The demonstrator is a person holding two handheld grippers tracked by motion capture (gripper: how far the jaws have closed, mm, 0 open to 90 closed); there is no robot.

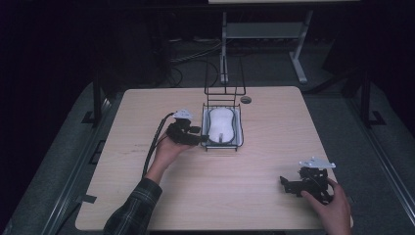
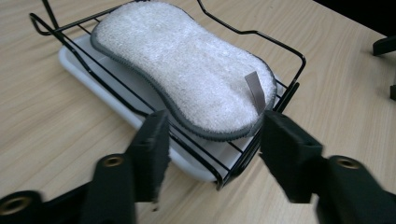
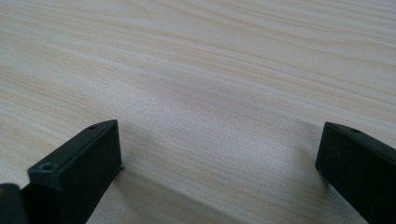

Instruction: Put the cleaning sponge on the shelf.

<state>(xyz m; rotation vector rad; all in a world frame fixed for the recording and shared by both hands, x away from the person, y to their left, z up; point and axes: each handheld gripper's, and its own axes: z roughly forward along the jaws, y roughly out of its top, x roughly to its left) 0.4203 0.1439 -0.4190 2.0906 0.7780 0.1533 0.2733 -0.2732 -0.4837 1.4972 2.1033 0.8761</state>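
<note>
Sponge sits in wire rack, left gripper loose at its near end

Sponge (image 2: 182, 70): peanut-shaped scrub pad, pale fuzzy top, grey stitched rim, small grey tab near one end. Lies flat inside a black wire rack (image 2: 292, 91) on a white drip tray (image 2: 77, 70), table centre, slightly toward 12 o'clock in the high view.

Left gripper (image 1: 199, 138): jaws apart, straddling the tab end of the pad, pads not pressing on it. Nothing held. Right gripper (image 1: 288, 185): jaws wide over bare wood, at 4 o'clock on the table (image 1: 274, 205), well apart from the rack.

Handling, as judged: light, soft, compressible; pile should give good friction, so slip is unlikely. Best purchase looks to be across the narrow waist or the tab end; the rim stitching is the firmer part. Tab probably too flimsy to pinch reliably.

Edges and room: the rack's raised side rails hem the pad at 3 and 9 o'clock; its tall handle frame stands at 12. Lifting straight up appears clearest. Open table lies all round the tray, widest toward 6.
</note>
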